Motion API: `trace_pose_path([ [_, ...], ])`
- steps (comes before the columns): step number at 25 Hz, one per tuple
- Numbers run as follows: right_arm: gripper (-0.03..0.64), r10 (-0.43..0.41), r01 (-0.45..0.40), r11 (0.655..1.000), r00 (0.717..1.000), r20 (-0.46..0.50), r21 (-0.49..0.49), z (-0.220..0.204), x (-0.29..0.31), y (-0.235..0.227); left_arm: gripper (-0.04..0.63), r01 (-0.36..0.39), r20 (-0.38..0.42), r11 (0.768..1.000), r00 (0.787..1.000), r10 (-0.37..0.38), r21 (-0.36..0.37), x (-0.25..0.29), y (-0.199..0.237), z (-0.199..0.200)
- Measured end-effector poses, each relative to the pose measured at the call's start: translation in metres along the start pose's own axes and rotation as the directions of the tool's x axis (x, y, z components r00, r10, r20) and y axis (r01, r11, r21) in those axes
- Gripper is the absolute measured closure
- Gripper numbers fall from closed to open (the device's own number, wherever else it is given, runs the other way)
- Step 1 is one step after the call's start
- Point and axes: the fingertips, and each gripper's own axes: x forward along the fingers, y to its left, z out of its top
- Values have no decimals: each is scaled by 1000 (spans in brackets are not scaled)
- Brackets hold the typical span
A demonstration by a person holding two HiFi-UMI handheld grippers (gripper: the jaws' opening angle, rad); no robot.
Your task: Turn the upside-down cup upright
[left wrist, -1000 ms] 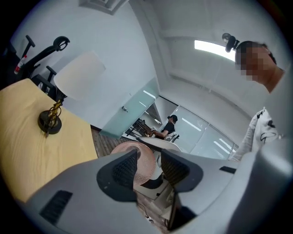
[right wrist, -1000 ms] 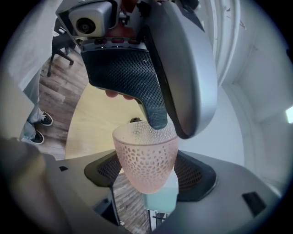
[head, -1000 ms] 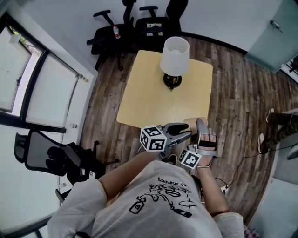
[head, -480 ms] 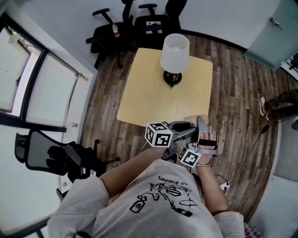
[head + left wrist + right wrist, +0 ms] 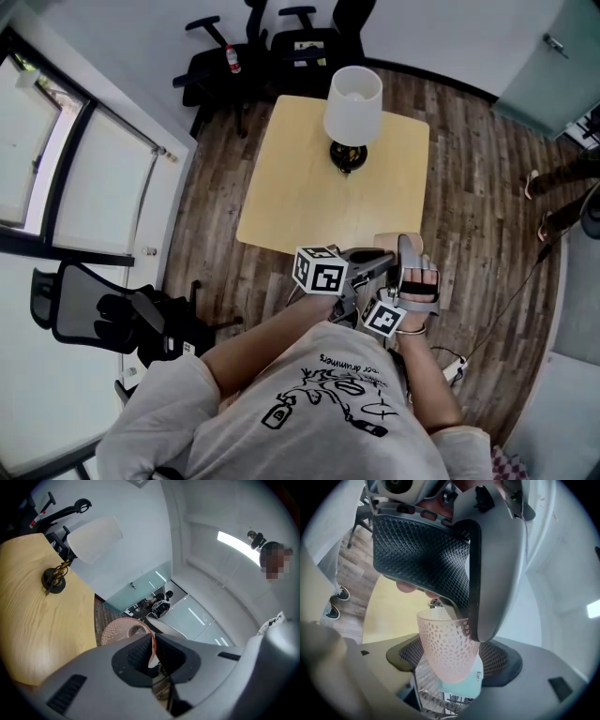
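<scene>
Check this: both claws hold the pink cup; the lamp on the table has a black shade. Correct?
No: the head view shows a white shade on the lamp. Both the right claw and the left claw, its jaws just closed on the rim, do hold the pink cup.

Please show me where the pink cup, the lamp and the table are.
pink cup (image 5: 446,649), right gripper view, on its patterned side wall.
lamp (image 5: 352,94), head view, on the white shade.
table (image 5: 300,202), head view, on the bare wooden top.

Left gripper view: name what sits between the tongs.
The thin wall of the pink cup. The left gripper has just been closing its tongs, and they pinch the rim, as the left gripper view shows.
</scene>
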Motion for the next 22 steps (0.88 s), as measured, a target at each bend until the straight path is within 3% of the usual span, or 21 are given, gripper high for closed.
trace_pose_path([
  [10,253,15,-16,998,1000,8,68,-3,0,1,575,-1,26,1000,1000,1,-17,-10,11,13],
  [17,253,56,-53,986,998,-10,160,-12,-1,4,575,64,68,997,996,-61,-35,-28,15,26],
  [20,253,84,-78,959,996,-10,274,-16,-3,2,575,107,105,994,989,-102,-37,-36,15,30],
  [22,253,117,-107,915,993,-3,390,-20,-5,0,575,140,138,989,981,-134,-41,-41,15,32],
])
